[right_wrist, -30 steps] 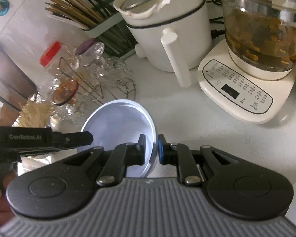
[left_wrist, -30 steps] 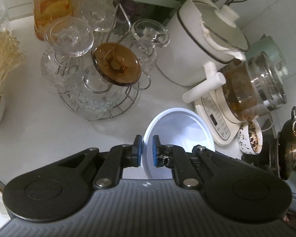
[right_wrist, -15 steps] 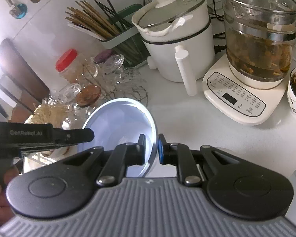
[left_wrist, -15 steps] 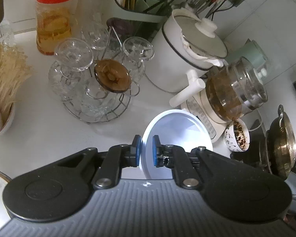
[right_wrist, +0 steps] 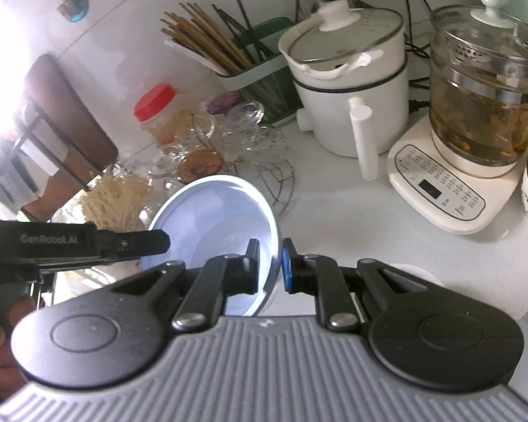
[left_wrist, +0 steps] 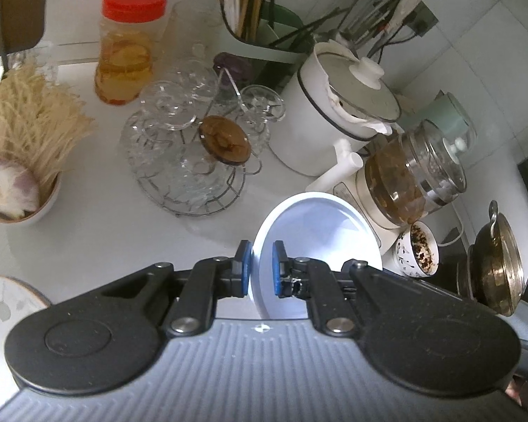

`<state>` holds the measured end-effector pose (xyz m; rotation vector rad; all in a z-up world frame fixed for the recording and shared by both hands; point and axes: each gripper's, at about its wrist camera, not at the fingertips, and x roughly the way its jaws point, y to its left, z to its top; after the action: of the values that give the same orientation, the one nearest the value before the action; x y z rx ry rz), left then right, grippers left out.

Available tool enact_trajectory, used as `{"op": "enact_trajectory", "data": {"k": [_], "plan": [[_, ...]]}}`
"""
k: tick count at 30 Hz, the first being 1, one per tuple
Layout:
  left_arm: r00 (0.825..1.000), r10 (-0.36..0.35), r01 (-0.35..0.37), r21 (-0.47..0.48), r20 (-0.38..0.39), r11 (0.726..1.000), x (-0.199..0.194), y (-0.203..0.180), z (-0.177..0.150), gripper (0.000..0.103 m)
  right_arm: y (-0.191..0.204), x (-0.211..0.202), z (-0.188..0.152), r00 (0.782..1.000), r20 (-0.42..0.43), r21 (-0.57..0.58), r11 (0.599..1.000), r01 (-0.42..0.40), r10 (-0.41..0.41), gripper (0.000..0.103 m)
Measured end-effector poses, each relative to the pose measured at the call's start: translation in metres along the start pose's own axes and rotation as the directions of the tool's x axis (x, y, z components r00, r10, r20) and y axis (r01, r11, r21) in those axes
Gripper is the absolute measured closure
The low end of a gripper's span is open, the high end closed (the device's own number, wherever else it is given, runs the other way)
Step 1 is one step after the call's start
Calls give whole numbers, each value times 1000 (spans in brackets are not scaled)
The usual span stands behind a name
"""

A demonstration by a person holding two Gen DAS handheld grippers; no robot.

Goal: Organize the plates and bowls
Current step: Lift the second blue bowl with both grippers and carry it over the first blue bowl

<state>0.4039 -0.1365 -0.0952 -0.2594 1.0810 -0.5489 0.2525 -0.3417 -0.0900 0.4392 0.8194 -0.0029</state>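
— That white plate is up in the air, tilted, over a crowded tabletop. If either grip slackens, I'd guess it drops onto the rack of glasses or knocks the glass kettle.

— How is it held?

— By opposite rims. The left hand-held gripper is pinching the near edge between its blue pads; the right hand-held gripper pinches the other edge, so the plate spans between them.

— Any other risk?

— Pulling apart unevenly could twist it out of one pinch.
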Motion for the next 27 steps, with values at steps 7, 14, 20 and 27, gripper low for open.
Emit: {"op": "enact_trajectory", "data": {"k": [7,14,20,27], "plan": [[999,23,-21,-45,38,999,-19,13,-12,90,17,2,-1,999,-15,-52,998,-39,38,88],[995,68,-60,-108,72,992,-38,34,-25,90,38,14,-2,995,-59,-113,989,-91,85,88],[985,125,-104,-171,118,980,-58,49,-39,90,57,23,-3,984,-121,-171,973,-152,132,87],[976,178,-144,-244,125,959,-65,64,-57,90,71,34,-8,969,-193,-227,954,-197,154,87]]}}
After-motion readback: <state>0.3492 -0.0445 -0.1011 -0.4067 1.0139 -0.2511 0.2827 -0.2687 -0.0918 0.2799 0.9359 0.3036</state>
